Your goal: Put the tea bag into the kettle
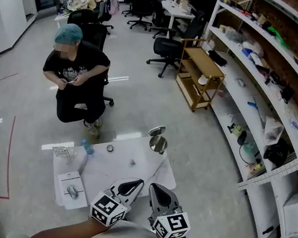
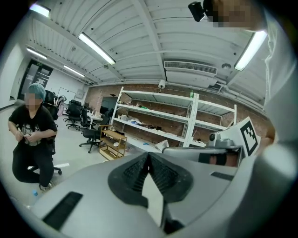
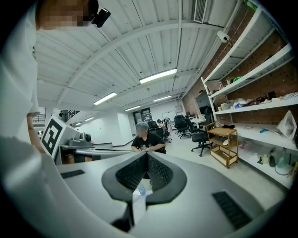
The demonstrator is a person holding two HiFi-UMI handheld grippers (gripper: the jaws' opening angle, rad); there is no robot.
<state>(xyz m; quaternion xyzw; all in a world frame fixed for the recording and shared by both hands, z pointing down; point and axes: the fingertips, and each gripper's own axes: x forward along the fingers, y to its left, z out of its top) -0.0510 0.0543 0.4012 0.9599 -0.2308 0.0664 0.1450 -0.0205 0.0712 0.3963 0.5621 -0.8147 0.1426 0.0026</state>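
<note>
In the head view a steel kettle (image 1: pixel 158 144) stands at the far right corner of a low white table (image 1: pixel 112 174), with its lid (image 1: pixel 157 130) tipped open behind it. On a white sheet (image 1: pixel 69 187) at the table's near left lies a small grey item (image 1: pixel 72 191); I cannot tell whether it is the tea bag. My left gripper (image 1: pixel 139 183) and right gripper (image 1: pixel 154 188) hang side by side over the table's near edge, both shut and empty. The left gripper view shows that gripper (image 2: pixel 149 156) with its jaws together. So does the right gripper view for the right gripper (image 3: pixel 146 156).
A clear box (image 1: pixel 61 151), a small bottle (image 1: pixel 87 147), a round ring (image 1: pixel 110 148) and a tiny object (image 1: pixel 132 162) sit on the table. A person (image 1: pixel 75 73) sits beyond it. A wooden cart (image 1: pixel 200 76) and long shelves (image 1: pixel 263 106) line the right side.
</note>
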